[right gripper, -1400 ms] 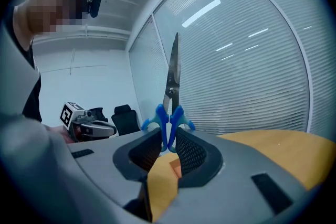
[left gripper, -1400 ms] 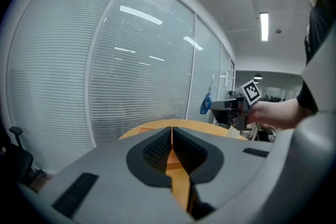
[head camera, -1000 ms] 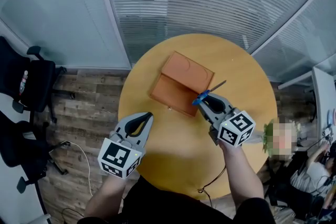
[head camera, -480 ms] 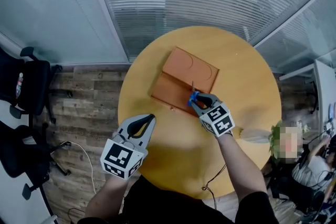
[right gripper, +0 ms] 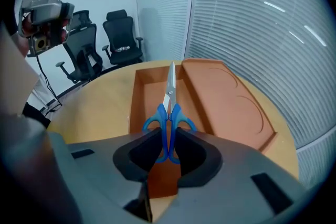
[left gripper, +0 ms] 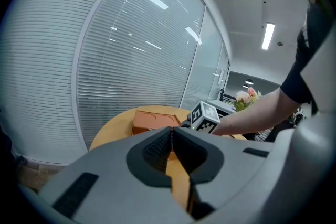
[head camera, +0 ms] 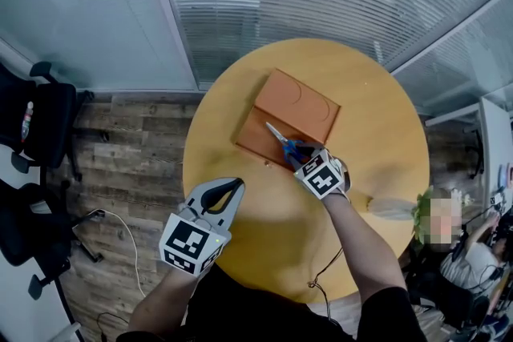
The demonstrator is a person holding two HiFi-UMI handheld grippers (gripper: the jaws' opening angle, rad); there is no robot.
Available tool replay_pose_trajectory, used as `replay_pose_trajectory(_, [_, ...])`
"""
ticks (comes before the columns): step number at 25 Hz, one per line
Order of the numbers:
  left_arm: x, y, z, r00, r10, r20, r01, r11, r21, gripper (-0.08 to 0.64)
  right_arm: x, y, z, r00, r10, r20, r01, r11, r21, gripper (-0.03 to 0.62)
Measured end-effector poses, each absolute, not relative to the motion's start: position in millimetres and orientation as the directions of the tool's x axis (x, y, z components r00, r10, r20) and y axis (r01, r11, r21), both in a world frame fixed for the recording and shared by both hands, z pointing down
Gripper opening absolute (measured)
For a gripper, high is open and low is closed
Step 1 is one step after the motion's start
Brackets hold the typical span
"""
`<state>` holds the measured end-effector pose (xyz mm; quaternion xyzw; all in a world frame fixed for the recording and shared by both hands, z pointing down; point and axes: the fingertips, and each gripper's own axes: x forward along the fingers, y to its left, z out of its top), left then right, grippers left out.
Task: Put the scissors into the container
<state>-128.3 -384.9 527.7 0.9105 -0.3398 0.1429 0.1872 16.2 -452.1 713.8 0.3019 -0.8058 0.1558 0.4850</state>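
- Over the container's (right gripper: 143,93) open tray, the scissors (right gripper: 169,105) hang in the right tongs (right gripper: 168,140). The blades are closed and point away from the tongs, along the tray. I cannot tell whether the tip touches the tray floor.
- Right tongs: pinching the blue handle loops from both sides.
- Left tongs (left gripper: 171,136): pressed together with nothing between them, held above the near edge of the tabletop (head camera: 377,140), well apart from the container.
- The container's lid (head camera: 303,102) lies flat just beside the tray.
- Handling, as I judge it: the scissors are light and stiff, with metal blades and smooth plastic loops. A pinch at the loops keeps the point clear, but the blades may swing about so narrow a hold.
- Release likely calls for lowering them flat first, since the hard blades could skid or bounce on the tray.
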Motion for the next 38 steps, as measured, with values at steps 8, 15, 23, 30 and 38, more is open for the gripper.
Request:
replay_pose_trajectory(8, [-147,-373,531,0.710,-0.587,0.389,-0.695,-0.671,0.256,0.018,15,-444,738,-0.258,-0.260,0.931,-0.584,0.809,0.064,0.095])
replay_pose_trajectory(15, [-155,-366,532,0.711,-0.589,0.385,-0.697,-0.665,0.269,0.018,17,-443,746,-0.192,-0.210,0.959,-0.581,0.812,0.061,0.095])
replay_pose_trajectory(23, [-158,-356,531,0.719,-0.582,0.381,-0.689,-0.669,0.278,0.018,20,-444,754,-0.110,-0.159,0.981,-0.592,0.803,0.064,0.097])
replay_pose_trajectory(30, [-165,-352,531,0.717,-0.580,0.386,-0.690,-0.667,0.279,0.018,21,-444,753,-0.127,-0.156,0.980,-0.610,0.791,0.046,0.097])
replay_pose_trajectory(38, [-167,-349,526,0.721,-0.581,0.378,-0.687,-0.671,0.278,0.018,24,-440,749,-0.173,-0.161,0.972,-0.662,0.749,0.006,0.155])
